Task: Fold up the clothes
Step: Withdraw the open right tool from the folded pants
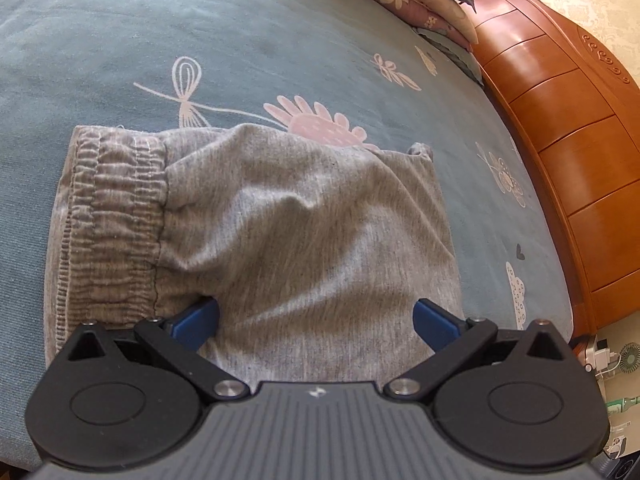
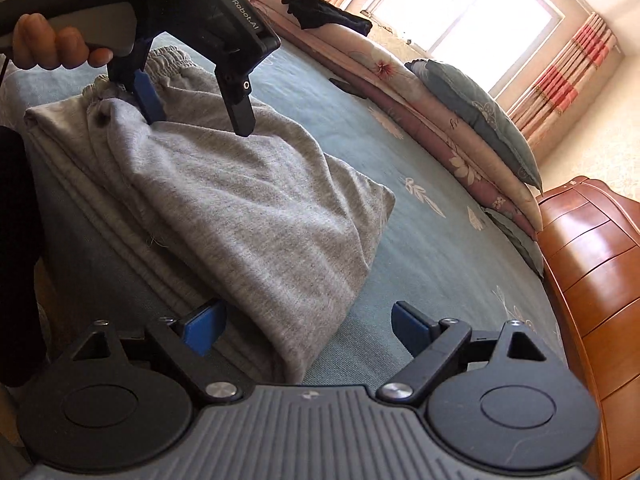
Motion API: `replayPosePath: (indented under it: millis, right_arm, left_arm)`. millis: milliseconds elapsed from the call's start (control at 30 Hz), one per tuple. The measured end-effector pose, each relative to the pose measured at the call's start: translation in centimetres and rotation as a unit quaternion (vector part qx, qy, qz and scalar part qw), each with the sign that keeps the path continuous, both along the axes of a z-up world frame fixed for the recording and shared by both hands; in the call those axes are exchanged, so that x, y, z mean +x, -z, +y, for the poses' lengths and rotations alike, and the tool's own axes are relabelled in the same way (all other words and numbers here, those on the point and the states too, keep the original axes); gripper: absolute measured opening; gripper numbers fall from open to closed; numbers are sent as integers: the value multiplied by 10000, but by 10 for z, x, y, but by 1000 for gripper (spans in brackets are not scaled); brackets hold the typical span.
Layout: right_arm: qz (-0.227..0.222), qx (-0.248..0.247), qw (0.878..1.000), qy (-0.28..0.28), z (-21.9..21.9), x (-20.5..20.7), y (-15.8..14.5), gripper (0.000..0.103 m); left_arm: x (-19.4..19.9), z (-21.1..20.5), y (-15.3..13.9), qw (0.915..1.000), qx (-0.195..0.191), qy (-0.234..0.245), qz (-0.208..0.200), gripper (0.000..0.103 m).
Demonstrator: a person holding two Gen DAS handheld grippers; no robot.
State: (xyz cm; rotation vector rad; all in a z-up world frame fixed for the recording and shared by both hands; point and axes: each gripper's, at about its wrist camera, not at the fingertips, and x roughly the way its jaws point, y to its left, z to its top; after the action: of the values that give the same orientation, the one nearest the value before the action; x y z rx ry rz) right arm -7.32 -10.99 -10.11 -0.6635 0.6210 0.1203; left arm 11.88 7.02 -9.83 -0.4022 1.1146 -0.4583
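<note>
Blue fingers of the left gripper spread wide over folded grey trousers, gripping nothing. Right gripper likewise gapes, fabric edge between, unpinched. At ten o'clock a hand tilts the left tool downward. Teal floral bed; wooden headboard at three o'clock; window glare washes detail.

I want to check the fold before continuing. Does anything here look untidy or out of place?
The grey pants are folded but rumpled, with the top layer bunched and skewed. A dark garment lies alone on the stacked bedding. Nothing looks damaged.
</note>
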Motion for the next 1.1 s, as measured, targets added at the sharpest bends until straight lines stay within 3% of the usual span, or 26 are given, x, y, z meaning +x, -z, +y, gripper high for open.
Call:
replayPosePath:
  millis: [233, 333, 500, 733, 867, 967, 1100]
  right_arm:
    - [-51, -217, 9992, 335, -8, 23, 14, 93]
    - [52, -651, 9954, 700, -9, 34, 29, 93]
    - [131, -377, 9968, 687, -29, 14, 13, 95]
    - [349, -584, 9959, 596, -32, 2, 3, 98]
    - [192, -19, 9975, 681, -44, 7, -19, 98]
    - [56, 494, 9961, 725, -49, 19, -34, 98]
    - [102, 1375, 9886, 612, -58, 43, -49, 94]
  left_arm:
    - [5, -4, 1, 10000, 77, 29, 19, 102]
    - [5, -4, 2, 9999, 74, 68, -16, 102]
    - [8, -4, 5, 9999, 36, 110, -53, 102]
    - [7, -6, 4, 9996, 145, 195, -140, 102]
    - [0, -4, -8, 9997, 79, 107, -194, 102]
    - [-8, -5, -21, 9986, -69, 299, -434, 102]
    - [-10, -5, -20, 9969, 182, 453, -624, 102]
